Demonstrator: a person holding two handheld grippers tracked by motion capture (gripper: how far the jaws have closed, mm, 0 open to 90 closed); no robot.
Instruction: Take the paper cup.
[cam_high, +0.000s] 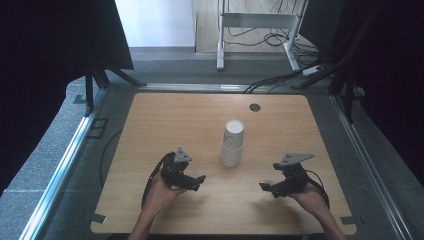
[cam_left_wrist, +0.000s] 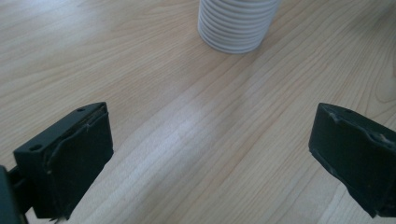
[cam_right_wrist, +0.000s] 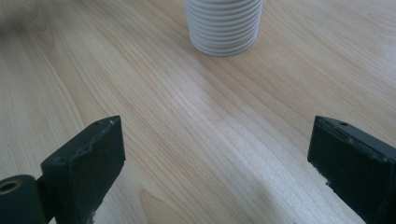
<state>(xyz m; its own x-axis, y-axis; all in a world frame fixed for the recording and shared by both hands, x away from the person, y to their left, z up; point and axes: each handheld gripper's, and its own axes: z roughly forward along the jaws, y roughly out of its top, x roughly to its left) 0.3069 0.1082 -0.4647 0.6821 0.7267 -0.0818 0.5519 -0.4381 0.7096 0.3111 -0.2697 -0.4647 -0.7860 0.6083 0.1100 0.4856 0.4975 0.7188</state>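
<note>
I see a stack of white paper cups standing upright near the middle of the wooden table, a little toward the far half, with the open mouth of the top cup facing up. In the left gripper view the ribbed lower part of the stack sits at the top of the frame, slightly right of centre, on bare wood; in the right gripper view the same ribbed base sits at the top, close to centre. Nothing touches the stack. My left gripper is on the near side of the table, to the left of the stack and apart from it, pointing roughly rightward; its jaws are spread wide with only table grain between them, and it grips nothing. My right gripper is near the stack on the right, likewise apart from it, pointing leftward, its jaws also spread wide over bare wood and empty. The two grippers face each other across the near half of the table, with the stack just beyond the gap between them. Each carries a grey three-cornered plate on top. A small dark round disc lies on the table near the far edge, well apart from the cups. Beyond the table are grey carpet and a white desk frame with cables.
</note>
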